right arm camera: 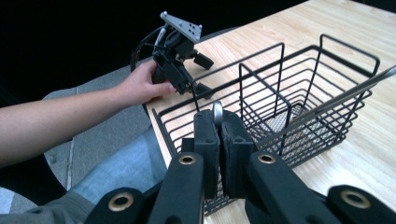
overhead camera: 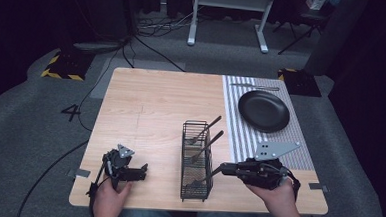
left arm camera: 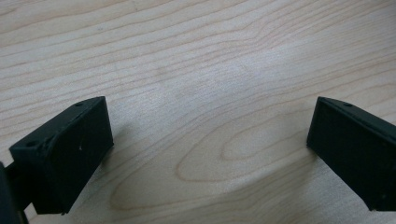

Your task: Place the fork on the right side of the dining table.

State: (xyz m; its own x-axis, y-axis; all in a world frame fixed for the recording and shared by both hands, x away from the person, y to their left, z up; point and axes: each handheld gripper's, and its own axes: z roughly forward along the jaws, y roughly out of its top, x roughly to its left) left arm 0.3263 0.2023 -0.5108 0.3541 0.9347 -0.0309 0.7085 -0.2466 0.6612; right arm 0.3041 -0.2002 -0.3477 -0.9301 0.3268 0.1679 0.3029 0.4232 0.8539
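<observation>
1. The left tongs [overhead camera: 138, 173] rest near the desk's [overhead camera: 151, 111] front left corner, held by the left hand [overhead camera: 110, 197]. In the left gripper view the jaws stand wide apart with bare wood between them, gripping nothing.
2. A black wire basket [overhead camera: 197, 161] stands near the middle of the front edge, its long side running front to back. A divider splits it into compartments, as the right gripper view shows [right arm camera: 280, 107].
3. Two pieces of cutlery lean in the basket's rear part, handles slanting up to the right: one [overhead camera: 206, 129] behind, another [overhead camera: 209, 143] just in front of it.
4. A third piece of cutlery [overhead camera: 203, 179] is in the front part of the basket, its handle sticking out over the right side.
5. The right tongs [overhead camera: 218, 170] come in from the right, held by the right hand [overhead camera: 276, 195] near the front right of the desk. The jaws are closed on the end of that handle; in the right gripper view its rounded metal tip [right arm camera: 217, 113] shows pinched between the pads.
6. A striped mat [overhead camera: 260, 122] covers the desk's right side.
7. A black plate [overhead camera: 264, 110] lies on the mat toward the back right corner.
8. One more piece of cutlery [overhead camera: 254, 86] lies on the mat behind the plate, along the back edge.
</observation>
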